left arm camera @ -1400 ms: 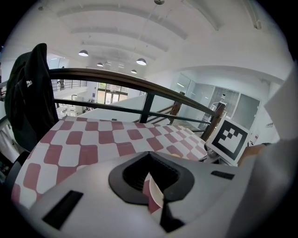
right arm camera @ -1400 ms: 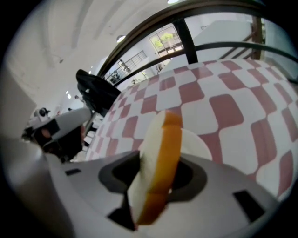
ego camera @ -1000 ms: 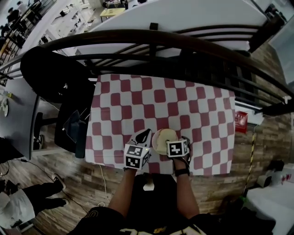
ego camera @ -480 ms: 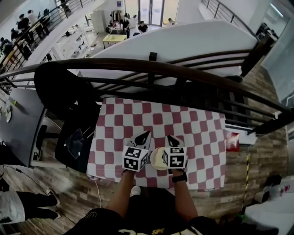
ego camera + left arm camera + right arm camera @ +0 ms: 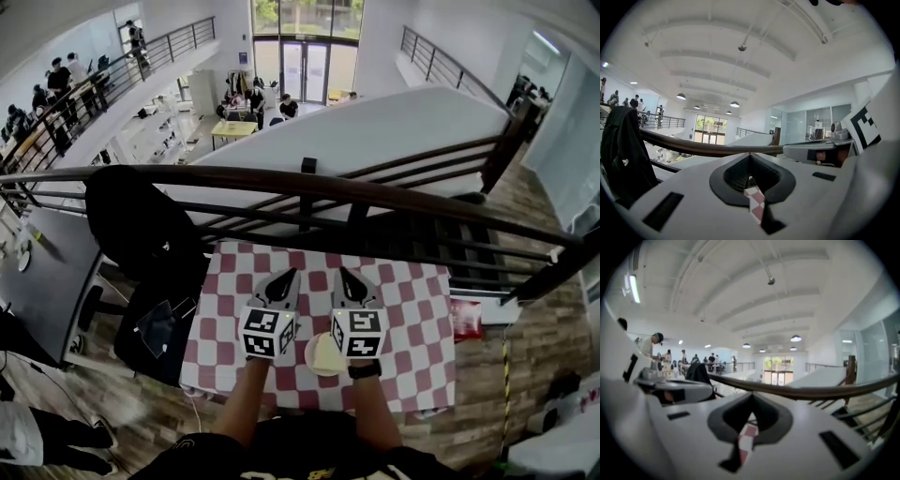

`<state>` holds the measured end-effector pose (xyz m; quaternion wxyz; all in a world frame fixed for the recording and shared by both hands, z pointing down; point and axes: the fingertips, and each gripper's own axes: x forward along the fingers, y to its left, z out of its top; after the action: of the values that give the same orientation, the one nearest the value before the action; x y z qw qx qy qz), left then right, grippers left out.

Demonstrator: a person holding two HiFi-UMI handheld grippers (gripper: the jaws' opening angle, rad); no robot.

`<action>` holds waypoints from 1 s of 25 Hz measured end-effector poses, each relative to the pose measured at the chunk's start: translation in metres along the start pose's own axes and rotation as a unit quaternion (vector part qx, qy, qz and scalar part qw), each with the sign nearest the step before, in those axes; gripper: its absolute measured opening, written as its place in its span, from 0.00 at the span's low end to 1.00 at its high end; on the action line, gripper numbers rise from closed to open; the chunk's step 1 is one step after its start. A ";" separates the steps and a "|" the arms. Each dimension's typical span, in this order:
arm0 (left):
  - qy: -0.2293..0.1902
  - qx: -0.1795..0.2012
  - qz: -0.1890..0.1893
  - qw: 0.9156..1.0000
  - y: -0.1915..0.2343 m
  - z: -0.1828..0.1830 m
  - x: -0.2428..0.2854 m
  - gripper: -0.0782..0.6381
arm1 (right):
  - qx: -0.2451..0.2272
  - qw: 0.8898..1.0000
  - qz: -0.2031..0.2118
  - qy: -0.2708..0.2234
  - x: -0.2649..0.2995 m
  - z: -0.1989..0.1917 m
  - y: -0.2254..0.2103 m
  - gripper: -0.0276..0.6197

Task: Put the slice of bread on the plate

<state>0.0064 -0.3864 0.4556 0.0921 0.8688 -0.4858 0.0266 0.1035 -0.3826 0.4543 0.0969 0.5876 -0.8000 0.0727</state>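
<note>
A small cream plate (image 5: 310, 355) sits near the front edge of the red-and-white checked table (image 5: 412, 309). A pale slice of bread (image 5: 326, 357) seems to lie on it, partly hidden by the right gripper's marker cube. Both grippers are held up above the table and point away from me, about level. My left gripper (image 5: 286, 276) (image 5: 750, 154) is left of the plate, jaws together and nothing between them. The jaws of my right gripper (image 5: 342, 274) (image 5: 751, 394) meet at the tips and hold nothing.
A dark curved railing (image 5: 300, 183) runs behind the table. A black jacket (image 5: 131, 225) hangs at the left above a black chair (image 5: 159, 328) bearing a tablet. A red item (image 5: 466, 319) lies on the floor to the right. People stand on far walkways.
Both grippers rose from beside the plate and tipped up to about level. The right gripper's jaws came together. The head view lifted, showing more of the hall.
</note>
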 end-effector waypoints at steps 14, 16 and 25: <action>-0.098 0.070 0.014 0.993 -0.015 0.088 -0.017 0.13 | -0.056 0.989 0.006 -0.136 -0.045 0.111 0.009 0.06; -0.108 0.064 0.012 0.992 -0.018 0.099 -0.020 0.13 | -0.058 0.987 0.009 -0.146 -0.049 0.118 0.010 0.06; -0.110 0.067 0.018 0.991 -0.026 0.106 -0.021 0.13 | -0.041 0.991 0.007 -0.127 -0.043 0.098 -0.001 0.06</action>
<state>0.0126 -0.3757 0.3451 -0.0210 0.8616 -0.5059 -0.0353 0.1106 -0.3654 0.3487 0.0184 0.5820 -0.8122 -0.0346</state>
